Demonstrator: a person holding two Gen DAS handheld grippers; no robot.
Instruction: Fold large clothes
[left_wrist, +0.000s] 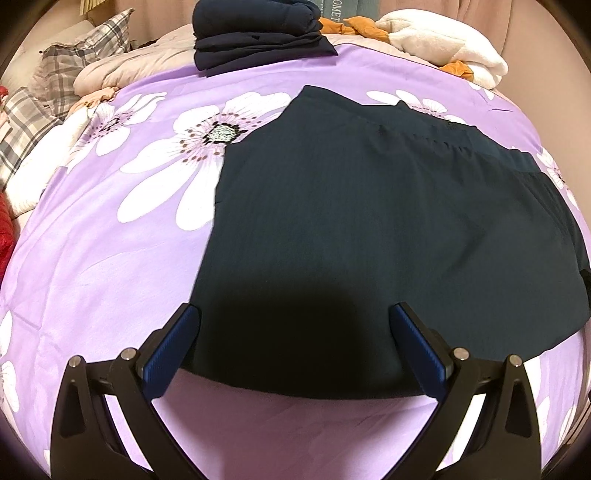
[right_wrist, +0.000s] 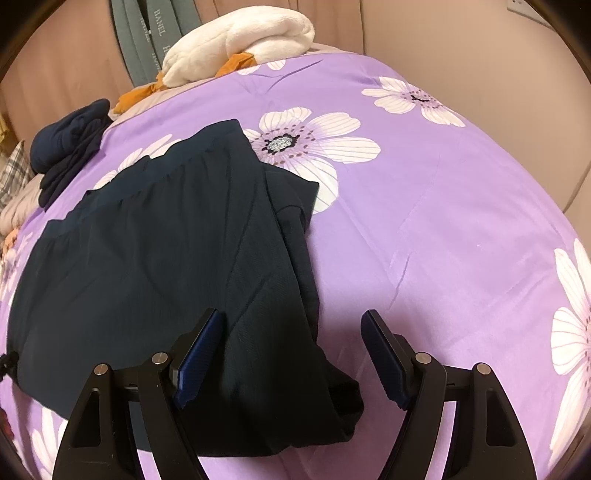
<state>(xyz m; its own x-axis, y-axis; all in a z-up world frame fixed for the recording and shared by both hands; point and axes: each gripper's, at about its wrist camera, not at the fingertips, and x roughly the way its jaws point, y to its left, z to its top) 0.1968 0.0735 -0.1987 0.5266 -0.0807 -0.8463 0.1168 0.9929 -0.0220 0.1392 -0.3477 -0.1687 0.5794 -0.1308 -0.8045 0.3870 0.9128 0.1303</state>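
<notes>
A large dark navy garment (left_wrist: 369, 229) lies spread flat on the purple flowered bedspread (left_wrist: 110, 258). It also shows in the right wrist view (right_wrist: 155, 251), with a folded-over part along its right side. My left gripper (left_wrist: 295, 317) is open and empty, its blue pads straddling the garment's near left edge just above the cloth. My right gripper (right_wrist: 291, 321) is open and empty over the garment's near right corner, with the left finger (right_wrist: 201, 350) above cloth and the right finger (right_wrist: 384, 358) above bare bedspread.
A stack of folded dark clothes (left_wrist: 258, 37) sits at the far edge of the bed. A white and orange plush toy (left_wrist: 443, 48) lies beside it. Plaid pillows (left_wrist: 74, 55) and a pale quilt are at far left. Pink curtains hang behind.
</notes>
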